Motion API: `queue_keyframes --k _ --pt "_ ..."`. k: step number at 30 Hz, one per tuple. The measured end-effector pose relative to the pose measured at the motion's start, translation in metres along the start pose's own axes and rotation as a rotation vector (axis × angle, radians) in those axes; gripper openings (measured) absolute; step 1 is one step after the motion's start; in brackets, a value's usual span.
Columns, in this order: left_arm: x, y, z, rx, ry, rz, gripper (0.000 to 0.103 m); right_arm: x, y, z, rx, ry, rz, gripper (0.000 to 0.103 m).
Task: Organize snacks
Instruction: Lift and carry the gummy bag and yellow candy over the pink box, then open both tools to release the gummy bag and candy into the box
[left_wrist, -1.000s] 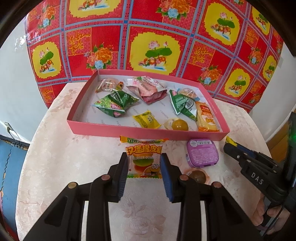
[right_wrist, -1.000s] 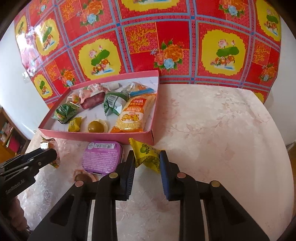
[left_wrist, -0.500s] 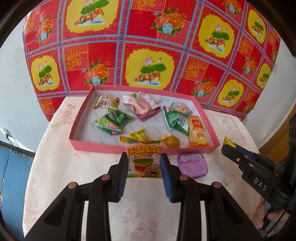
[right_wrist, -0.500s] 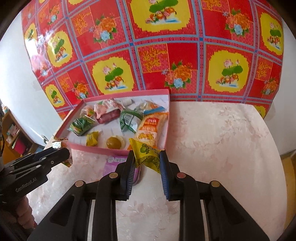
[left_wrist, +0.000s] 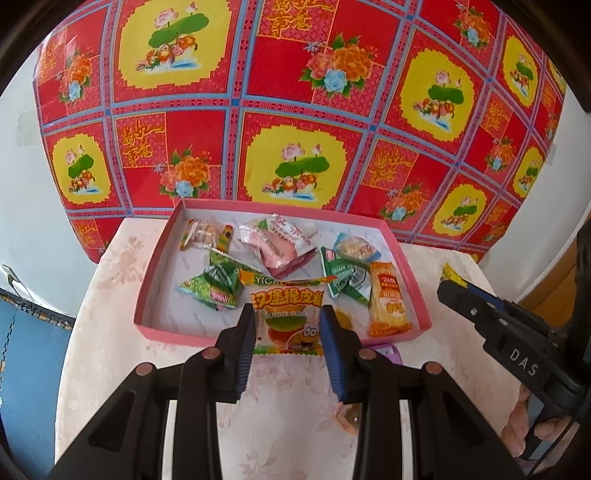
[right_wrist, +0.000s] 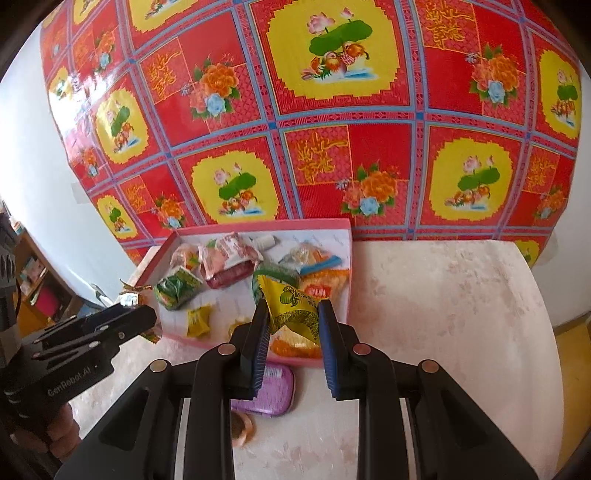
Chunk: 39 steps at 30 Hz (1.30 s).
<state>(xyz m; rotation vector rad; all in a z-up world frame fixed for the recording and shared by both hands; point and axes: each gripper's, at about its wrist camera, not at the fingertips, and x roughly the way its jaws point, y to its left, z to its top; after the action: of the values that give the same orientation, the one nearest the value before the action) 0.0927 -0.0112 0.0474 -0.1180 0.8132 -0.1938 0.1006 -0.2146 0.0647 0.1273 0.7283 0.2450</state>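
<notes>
My left gripper (left_wrist: 287, 325) is shut on a burger gummy packet (left_wrist: 286, 317), held in the air just before the near wall of the pink tray (left_wrist: 166, 334). My right gripper (right_wrist: 293, 319) is shut on a yellow snack packet (right_wrist: 293, 306) with a green fruit picture, raised over the tray's near right corner (right_wrist: 325, 363). The tray holds several wrapped snacks: green packets (left_wrist: 212, 286), a pink pouch (left_wrist: 280, 247), an orange cracker pack (left_wrist: 388, 299). From the left wrist view, the right gripper (left_wrist: 448, 284) shows at the right with a yellow packet tip.
A purple tin (right_wrist: 271, 389) and a small round wrapped sweet (right_wrist: 240, 426) lie on the pale tablecloth (right_wrist: 443, 332) in front of the tray. A red floral cloth (left_wrist: 295, 110) hangs behind the table. A shelf (right_wrist: 33, 280) stands at far left.
Both grippers have risen with their packets; the tray and table now look farther below, and the purple tin has slipped behind the fingers.
</notes>
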Motion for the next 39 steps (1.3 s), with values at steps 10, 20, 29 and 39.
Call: queue_keyframes --k 10,20,29,39 --pt "0.024 0.0 0.016 -0.006 0.02 0.01 0.035 0.024 0.001 0.014 -0.009 0.017 -0.002 0.026" --pt "0.054 0.014 0.02 -0.04 0.058 0.032 0.035 0.057 -0.009 0.026 0.013 0.029 -0.008 0.026" --pt "0.073 0.016 0.022 -0.032 0.062 0.047 0.036 0.084 -0.012 0.028 -0.006 0.053 -0.02 0.026" --pt "0.084 0.011 0.02 -0.008 0.077 0.057 0.036 0.094 -0.017 0.024 0.009 0.076 0.0 0.027"
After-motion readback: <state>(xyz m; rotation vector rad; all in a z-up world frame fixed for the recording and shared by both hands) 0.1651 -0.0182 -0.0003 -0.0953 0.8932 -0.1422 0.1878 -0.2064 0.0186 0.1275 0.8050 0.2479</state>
